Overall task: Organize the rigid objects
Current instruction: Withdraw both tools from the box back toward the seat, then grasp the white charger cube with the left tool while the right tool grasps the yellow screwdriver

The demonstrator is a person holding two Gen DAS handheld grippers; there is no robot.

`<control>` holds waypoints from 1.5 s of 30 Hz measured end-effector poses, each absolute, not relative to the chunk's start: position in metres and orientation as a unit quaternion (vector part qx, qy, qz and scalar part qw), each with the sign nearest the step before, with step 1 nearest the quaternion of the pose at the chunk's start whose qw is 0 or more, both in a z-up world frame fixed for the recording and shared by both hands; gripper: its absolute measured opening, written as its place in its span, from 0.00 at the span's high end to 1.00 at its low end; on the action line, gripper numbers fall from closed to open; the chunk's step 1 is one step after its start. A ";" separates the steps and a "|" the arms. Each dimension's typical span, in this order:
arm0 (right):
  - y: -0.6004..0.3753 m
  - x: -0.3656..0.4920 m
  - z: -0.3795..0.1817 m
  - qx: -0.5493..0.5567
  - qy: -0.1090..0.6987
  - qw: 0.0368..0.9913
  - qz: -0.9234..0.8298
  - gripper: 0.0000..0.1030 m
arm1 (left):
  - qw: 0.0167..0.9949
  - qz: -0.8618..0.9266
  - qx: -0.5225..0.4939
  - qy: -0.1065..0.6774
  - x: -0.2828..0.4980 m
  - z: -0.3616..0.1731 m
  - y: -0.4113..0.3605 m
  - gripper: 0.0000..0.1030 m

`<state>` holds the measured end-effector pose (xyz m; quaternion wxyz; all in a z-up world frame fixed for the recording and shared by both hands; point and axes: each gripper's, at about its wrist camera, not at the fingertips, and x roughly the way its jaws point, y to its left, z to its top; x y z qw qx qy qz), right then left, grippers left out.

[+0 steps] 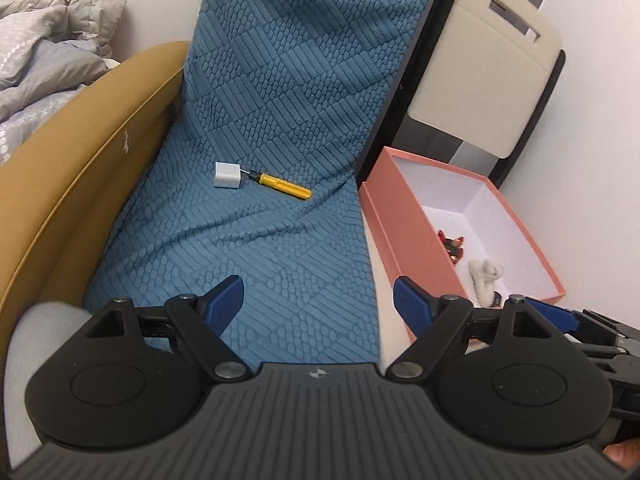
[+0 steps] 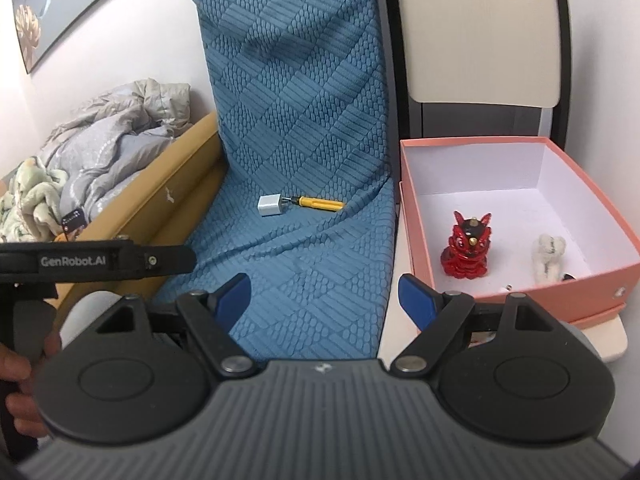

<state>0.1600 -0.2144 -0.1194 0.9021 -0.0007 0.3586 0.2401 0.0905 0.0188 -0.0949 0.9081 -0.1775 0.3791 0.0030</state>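
Note:
A white charger cube (image 1: 227, 175) (image 2: 270, 205) and a yellow-handled screwdriver (image 1: 283, 185) (image 2: 318, 203) lie touching end to end on the blue patterned seat cover (image 1: 248, 240) (image 2: 304, 260). To the right stands a pink box (image 1: 404, 240) (image 2: 520, 296) holding a red figurine (image 1: 451, 245) (image 2: 467, 246) and a small white fuzzy toy (image 1: 485, 273) (image 2: 547, 257). My left gripper (image 1: 318, 304) is open and empty, well short of the charger. My right gripper (image 2: 324, 300) is also open and empty, over the seat's front, beside the box.
A tan bed frame (image 1: 80, 184) (image 2: 160, 208) with rumpled bedding (image 1: 44, 52) (image 2: 100, 148) lies to the left. A cream and black panel (image 1: 484, 76) (image 2: 480, 40) stands behind the box. A hand (image 2: 20, 380) holds the left gripper's body (image 2: 96, 260) at the right wrist view's left edge.

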 end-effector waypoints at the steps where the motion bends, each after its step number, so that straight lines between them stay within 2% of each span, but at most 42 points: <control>1: -0.211 0.165 -0.123 -0.003 0.360 0.901 0.241 0.20 | 0.908 0.004 -0.176 0.381 0.097 -0.099 0.021 0.17; 22: -0.139 0.277 -0.209 -0.045 0.356 0.891 0.278 0.20 | 0.907 0.028 -0.151 0.391 0.237 -0.203 0.079 0.17; 42: -0.076 0.372 -0.252 -0.070 0.382 0.872 0.299 0.21 | 0.886 0.052 -0.156 0.434 0.340 -0.252 0.120 0.17; 45: -0.065 0.384 -0.258 -0.079 0.384 0.871 0.296 0.25 | 0.884 0.057 -0.150 0.439 0.355 -0.259 0.125 0.17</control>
